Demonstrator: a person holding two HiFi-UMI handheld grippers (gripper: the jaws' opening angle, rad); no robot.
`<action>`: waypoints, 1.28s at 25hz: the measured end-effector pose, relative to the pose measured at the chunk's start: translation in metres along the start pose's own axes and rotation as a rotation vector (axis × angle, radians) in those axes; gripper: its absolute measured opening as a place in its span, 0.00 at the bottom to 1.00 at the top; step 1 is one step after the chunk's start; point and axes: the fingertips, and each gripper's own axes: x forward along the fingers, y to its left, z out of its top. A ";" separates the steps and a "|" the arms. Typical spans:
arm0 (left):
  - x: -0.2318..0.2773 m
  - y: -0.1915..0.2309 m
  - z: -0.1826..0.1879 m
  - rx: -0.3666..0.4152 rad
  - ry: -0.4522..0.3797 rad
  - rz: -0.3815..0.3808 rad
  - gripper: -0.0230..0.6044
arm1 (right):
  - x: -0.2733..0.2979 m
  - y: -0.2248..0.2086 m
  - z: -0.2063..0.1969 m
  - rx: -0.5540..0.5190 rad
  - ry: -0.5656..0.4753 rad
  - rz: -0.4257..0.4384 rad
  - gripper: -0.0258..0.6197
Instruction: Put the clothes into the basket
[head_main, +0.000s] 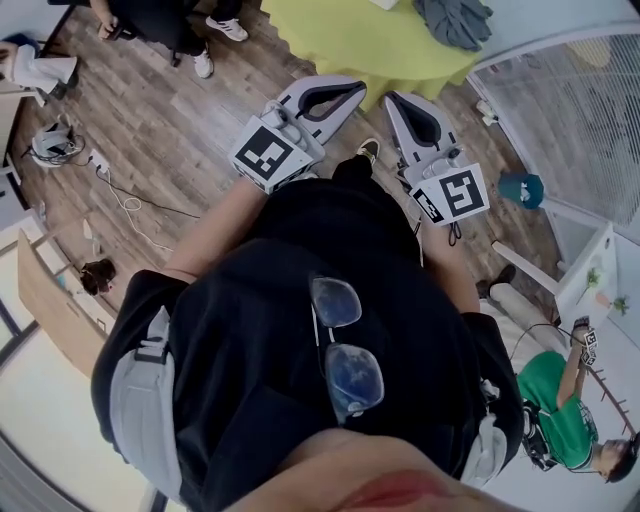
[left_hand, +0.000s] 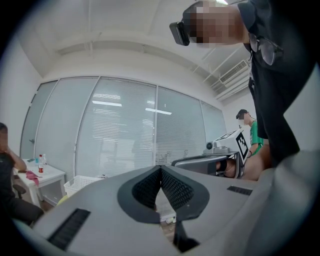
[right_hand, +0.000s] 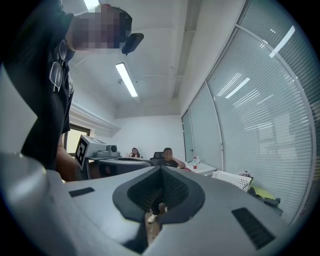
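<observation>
- The yellow-green surface (head_main: 370, 40) is ahead of me and I can't tell how high it sits. If I misjudge that on the way down, the jaws could dig into it instead of the cloth.
- The white basket (right_hand: 231, 178) stands beyond the surface, by the glass wall and well away from both grippers. On a carry that far, a weak pinch could let cloth trail out and drop short.
- The grey garment (head_main: 455, 20) lies crumpled at the surface's far edge. Grabbing a single fold may lift only part of it.
- The left gripper (head_main: 360, 90) has its jaws closed tip to tip with nothing in them. Unless I open them before reaching in, they will only push the garment away.
- The right gripper (head_main: 393, 101) is in the same state, jaws pressed together and empty, and it runs the same risk.
- A white cable (head_main: 125, 205) lies on the floor to my left, and a sidestep could snag it.
</observation>
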 end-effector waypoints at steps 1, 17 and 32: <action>0.006 0.004 0.002 0.004 0.000 0.003 0.05 | 0.002 -0.008 0.001 0.000 -0.002 0.002 0.08; 0.135 0.061 0.015 0.009 0.028 0.060 0.05 | 0.020 -0.145 0.010 0.016 0.003 0.064 0.08; 0.175 0.118 0.010 0.011 0.034 0.150 0.05 | 0.061 -0.206 0.004 0.020 0.023 0.123 0.08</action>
